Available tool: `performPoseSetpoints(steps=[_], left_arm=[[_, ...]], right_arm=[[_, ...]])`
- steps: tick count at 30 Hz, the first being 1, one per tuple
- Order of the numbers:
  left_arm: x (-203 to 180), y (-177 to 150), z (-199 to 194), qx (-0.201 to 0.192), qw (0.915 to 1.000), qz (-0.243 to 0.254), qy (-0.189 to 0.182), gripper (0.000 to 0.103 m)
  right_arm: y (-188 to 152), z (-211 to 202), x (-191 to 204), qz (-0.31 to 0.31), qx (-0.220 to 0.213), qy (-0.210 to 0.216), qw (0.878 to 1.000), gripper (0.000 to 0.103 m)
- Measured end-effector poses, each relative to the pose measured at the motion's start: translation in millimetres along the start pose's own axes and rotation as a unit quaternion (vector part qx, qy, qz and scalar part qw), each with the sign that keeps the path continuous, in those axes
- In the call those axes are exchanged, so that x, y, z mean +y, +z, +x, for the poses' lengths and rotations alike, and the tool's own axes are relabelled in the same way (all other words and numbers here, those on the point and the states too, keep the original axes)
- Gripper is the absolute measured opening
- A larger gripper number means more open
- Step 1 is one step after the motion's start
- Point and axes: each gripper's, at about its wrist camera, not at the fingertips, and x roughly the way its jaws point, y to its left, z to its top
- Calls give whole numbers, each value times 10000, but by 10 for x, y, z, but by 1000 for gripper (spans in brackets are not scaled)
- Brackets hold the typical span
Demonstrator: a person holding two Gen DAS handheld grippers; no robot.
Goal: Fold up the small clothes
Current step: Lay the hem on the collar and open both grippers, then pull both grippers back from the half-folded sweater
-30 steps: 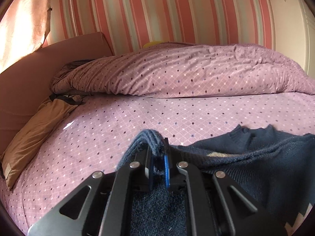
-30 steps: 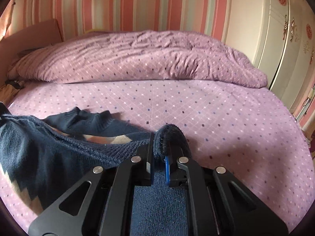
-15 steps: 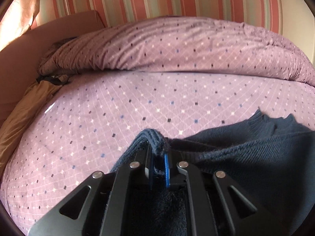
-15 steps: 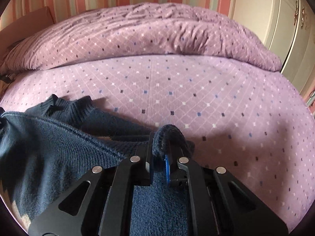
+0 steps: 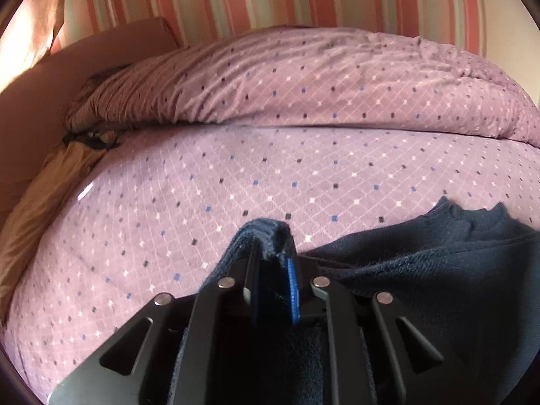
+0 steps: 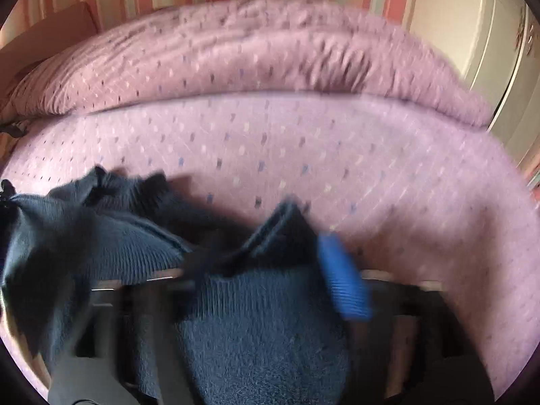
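Observation:
A dark navy knitted sweater (image 5: 438, 270) lies on the purple dotted bed sheet (image 5: 270, 175), its ribbed collar toward the far side. My left gripper (image 5: 273, 270) has a fold of the sweater's edge between its fingers; the jaws are opening, a dark gap shows beside the blue pad, and the fold still drapes over the tips. In the blurred right wrist view the sweater (image 6: 263, 337) spreads under my right gripper (image 6: 270, 263). Its jaws are opening wide, the blue pad (image 6: 344, 276) has swung out right, and a peaked sweater corner stands loose between them.
A bunched purple duvet (image 5: 303, 77) runs across the far side of the bed. A tan cloth (image 5: 44, 202) and a brown headboard (image 5: 33, 101) border the left. A white wardrobe (image 6: 472, 33) stands at the right, with a striped wall behind.
Both grippers have moved forward and lower over the bed with the sweater's edge. The right jaws have sprung wide apart, freeing the corner; the left jaws have parted slightly.

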Motion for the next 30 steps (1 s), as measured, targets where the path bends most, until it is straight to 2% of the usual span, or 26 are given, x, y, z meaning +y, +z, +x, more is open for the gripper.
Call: performPoseSetpoints(steps=[1, 2, 3, 4, 5, 7, 11, 17, 21, 27, 30], left_arm=[[-12, 16, -57, -54, 10000, 60, -21, 20], [-18, 28, -105, -101, 9999, 92, -30, 31], [-18, 46, -179, -224, 9997, 118, 73, 56], [-2, 64, -255, -382, 9991, 103, 170, 63], [15, 86, -336, -529, 9983, 79, 216, 66], [27, 133, -456, -643, 9978, 77, 115, 66], [-40, 121, -451, -502, 9985, 178, -127, 66], [-54, 1, -67, 88, 9992, -9, -385, 67], [-43, -110, 250, 545, 9976, -96, -413, 67], [-159, -139, 427, 788, 9964, 158, -271, 73], [-157, -127, 487, 890, 9955, 131, -282, 74]], right_arm=[[32, -53, -3, 28, -57, 42, 10000, 100], [79, -124, -15, 131, -105, 119, 9998, 100], [98, -166, -15, 172, -133, 165, 9996, 100], [109, -229, 17, 139, -180, 206, 9995, 100], [107, -258, 44, 104, -203, 214, 9995, 100], [69, -303, 131, -19, -217, 337, 9992, 98], [-68, -131, 283, 26, 99, 550, 9984, 89], [-208, 203, 528, -191, 530, 475, 9973, 88], [-276, 529, 544, -28, 1009, 471, 9938, 89], [-296, 798, 525, 133, 1412, 511, 9886, 98], [-280, 833, 526, 144, 1468, 490, 9878, 100]])
